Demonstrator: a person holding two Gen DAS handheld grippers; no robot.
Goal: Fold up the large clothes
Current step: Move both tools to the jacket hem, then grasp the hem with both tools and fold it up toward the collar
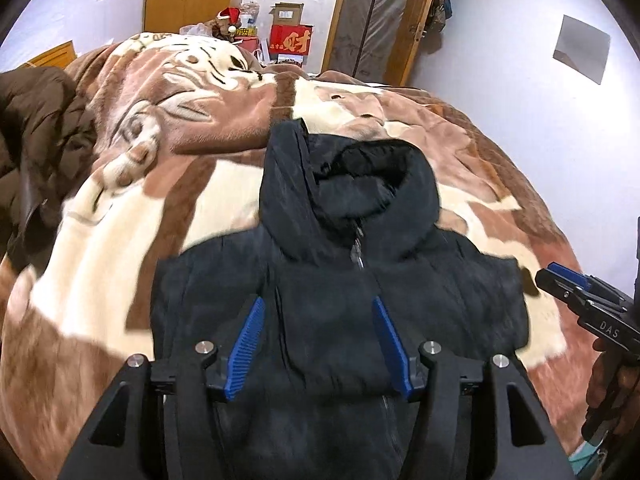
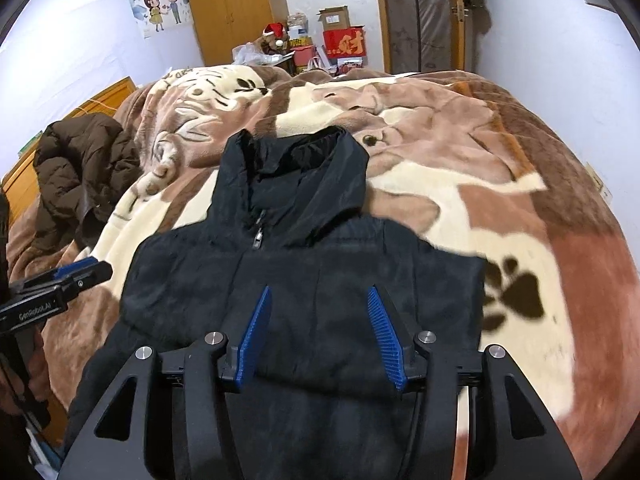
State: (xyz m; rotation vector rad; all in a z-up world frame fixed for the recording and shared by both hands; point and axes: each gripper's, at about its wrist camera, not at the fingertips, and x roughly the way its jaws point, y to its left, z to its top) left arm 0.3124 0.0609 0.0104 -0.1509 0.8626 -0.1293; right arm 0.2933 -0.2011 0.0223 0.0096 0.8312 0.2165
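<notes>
Black hooded jacket (image 1: 340,280) lies front-up on the bed, on a plush blanket (image 1: 120,220) patterned in brown, cream and pink, its hood (image 1: 348,184) pointing away toward the far wall and its zip closed up to the collar. Both sleeves are out of sight, so the body makes a fairly compact rectangle, and its near part lies doubled, with a soft rounded fold running across just in front of both cameras. Left claw (image 1: 320,320) is above the jacket's lower middle with its blue ribbed pads spread apart; only dark fabric shows in the gap between them and the pads press on nothing. Right claw (image 2: 320,312) is likewise spread over the same part of the jacket, empty, its pads clear of the cloth as far as can be told. In the left wrist view the right claw shows at the right edge, beside the jacket's right side, held by a hand (image 1: 612,384); in the right wrist view the left claw (image 2: 86,270) shows at the left edge, just off the jacket's left side. A brown puffer coat (image 2: 84,168) lies crumpled on the bed's left side, well apart from the black jacket. Beyond the bed stand a wooden wardrobe (image 2: 232,8), a red box (image 2: 345,42) with a gold character on it, and a doorway (image 2: 424,16).
</notes>
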